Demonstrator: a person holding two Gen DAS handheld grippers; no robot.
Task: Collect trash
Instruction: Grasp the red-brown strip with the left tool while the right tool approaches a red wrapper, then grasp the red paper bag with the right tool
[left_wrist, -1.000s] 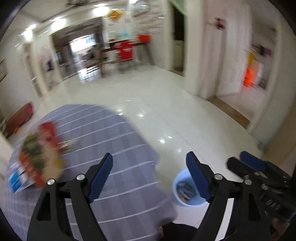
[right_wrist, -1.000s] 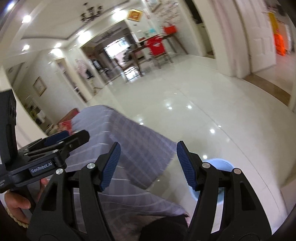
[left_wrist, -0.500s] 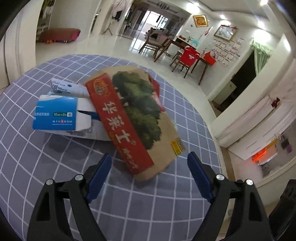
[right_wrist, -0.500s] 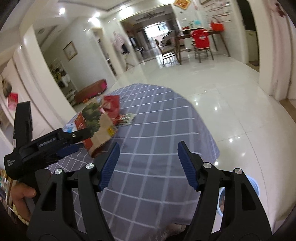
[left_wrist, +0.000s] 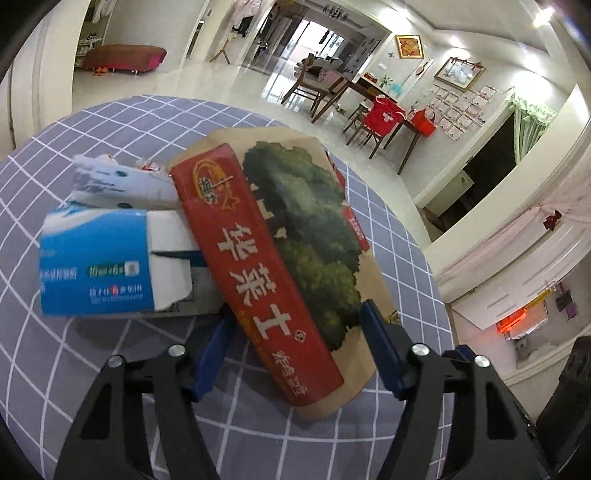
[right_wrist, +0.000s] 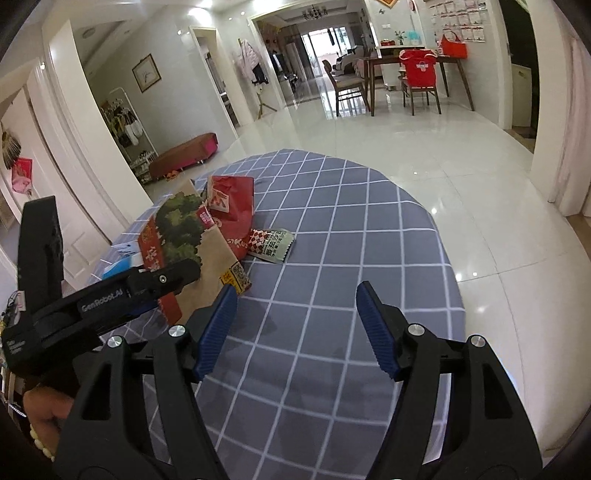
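A flat brown paper bag (left_wrist: 280, 254) with a red band and green trees lies on the grey checked tablecloth (left_wrist: 92, 362). My left gripper (left_wrist: 295, 347) is open, its fingers on either side of the bag's near end. A torn blue and white box (left_wrist: 99, 266) lies left of the bag. In the right wrist view the bag (right_wrist: 177, 236), a red wrapper (right_wrist: 231, 206) and a small snack packet (right_wrist: 273, 245) lie at the table's left. My right gripper (right_wrist: 295, 328) is open and empty above bare cloth, right of the left gripper's body (right_wrist: 110, 295).
The round table's edge (right_wrist: 436, 236) drops to a glossy white tiled floor (right_wrist: 443, 147). A dining table with chairs, one with a red cover (right_wrist: 419, 70), stands far behind. A low red bench (right_wrist: 184, 151) sits by the left wall.
The left gripper has moved forward so its open fingers now straddle the bag's near end. The right gripper has swung left and down toward the table top.
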